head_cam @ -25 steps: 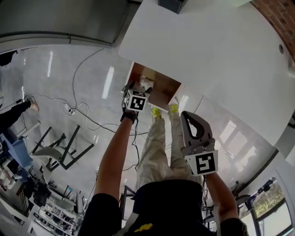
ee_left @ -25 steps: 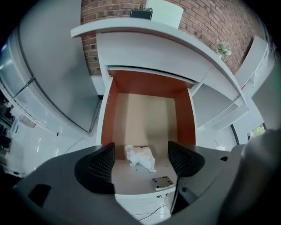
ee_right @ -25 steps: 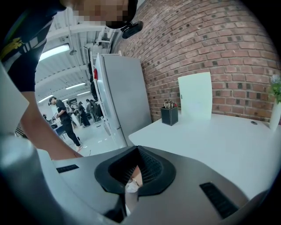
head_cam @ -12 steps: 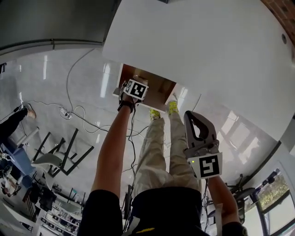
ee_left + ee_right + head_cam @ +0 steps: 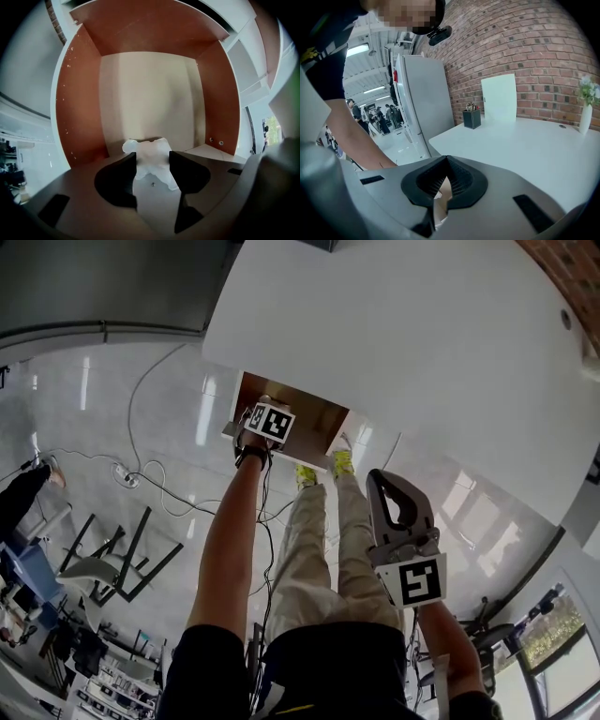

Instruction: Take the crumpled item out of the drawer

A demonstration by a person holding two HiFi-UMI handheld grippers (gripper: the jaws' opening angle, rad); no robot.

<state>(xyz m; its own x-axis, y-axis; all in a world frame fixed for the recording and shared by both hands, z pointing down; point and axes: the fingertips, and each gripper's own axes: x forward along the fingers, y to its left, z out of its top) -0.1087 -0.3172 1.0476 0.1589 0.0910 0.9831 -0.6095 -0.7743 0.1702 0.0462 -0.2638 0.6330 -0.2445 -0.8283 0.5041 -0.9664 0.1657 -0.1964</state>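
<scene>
The open drawer (image 5: 314, 420) has red-brown walls (image 5: 77, 108) and a pale floor. A white crumpled item (image 5: 151, 153) lies at its near end. My left gripper (image 5: 153, 161) reaches into the drawer, and its jaws are closing with the crumpled item between them; the item fills the gap from pad to pad. In the head view only the left gripper's (image 5: 269, 418) marker cube shows over the drawer, and it hides the item. My right gripper (image 5: 394, 502) is held back near the person's waist, shut (image 5: 446, 164) and holding nothing.
The drawer sits under a large white table (image 5: 422, 352). A black pen holder (image 5: 472, 118), a white card and a vase (image 5: 586, 112) stand on it by a brick wall. Cables (image 5: 159, 474) and chairs (image 5: 122, 559) are on the shiny floor at left. The person's legs (image 5: 319, 540) stand below the drawer.
The left gripper has gone deeper into the drawer and now covers the white item, which showed beside it a second ago. The right gripper has barely moved.
</scene>
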